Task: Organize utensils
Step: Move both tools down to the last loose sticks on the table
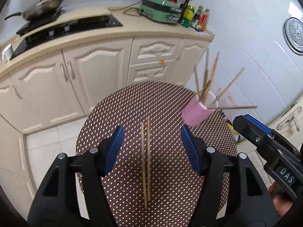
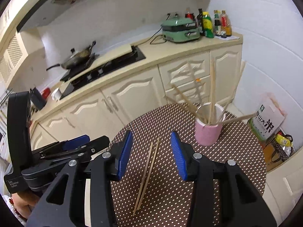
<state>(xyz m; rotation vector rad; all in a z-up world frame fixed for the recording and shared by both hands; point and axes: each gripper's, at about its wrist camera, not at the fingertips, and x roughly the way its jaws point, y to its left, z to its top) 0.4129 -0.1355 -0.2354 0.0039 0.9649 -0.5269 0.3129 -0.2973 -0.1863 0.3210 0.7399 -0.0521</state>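
Two wooden chopsticks lie side by side on the brown dotted round table. My left gripper is open above them, one blue pad on each side. My right gripper is open too, over the same pair of chopsticks. A pink cup holds several chopsticks at the table's far right; it also shows in the right wrist view. The right gripper's body shows at the right of the left wrist view. The left gripper's body shows at the left of the right wrist view.
Cream kitchen cabinets and a counter with a black hob, a wok, a green appliance and sauce bottles stand beyond the table. A rice bag and packages sit on the floor at right.
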